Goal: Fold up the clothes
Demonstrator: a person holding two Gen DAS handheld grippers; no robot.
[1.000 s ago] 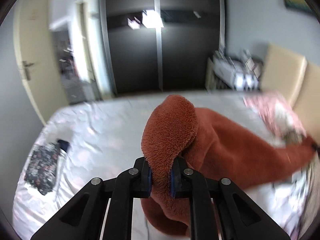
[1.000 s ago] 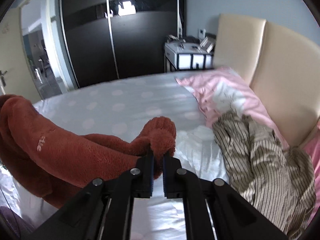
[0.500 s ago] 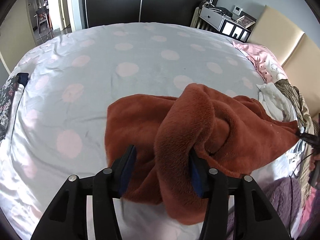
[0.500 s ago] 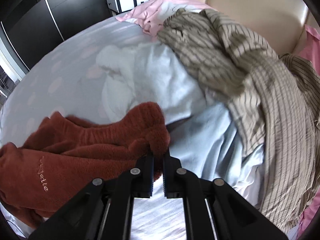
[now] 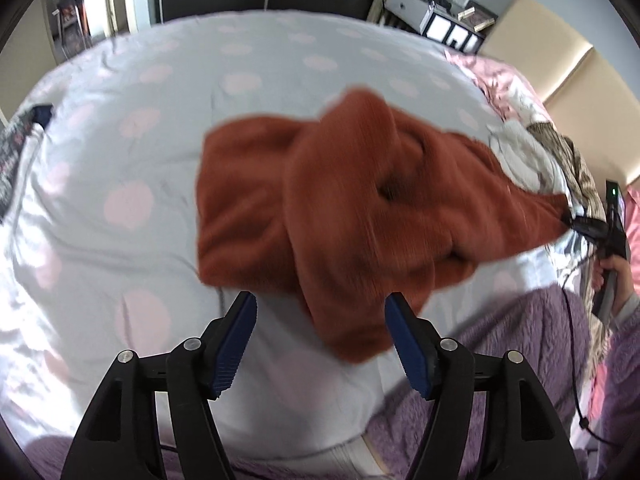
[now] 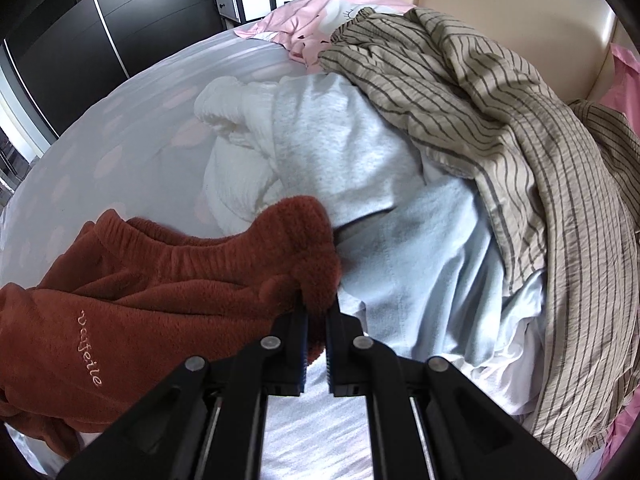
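My right gripper (image 6: pixel 316 316) is clamped on the fleece garment (image 5: pixel 340 216); my left gripper (image 5: pixel 320 344) has just opened. The garment is soft and limp, so I would grip its elastic waistband (image 6: pixel 180 256).

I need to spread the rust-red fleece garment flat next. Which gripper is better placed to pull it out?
Right. The right gripper is shut on the rust-red fleece garment at its edge. The left gripper has just been opening; the fleece lies between its pads, unpressed, so it would need to regrasp.
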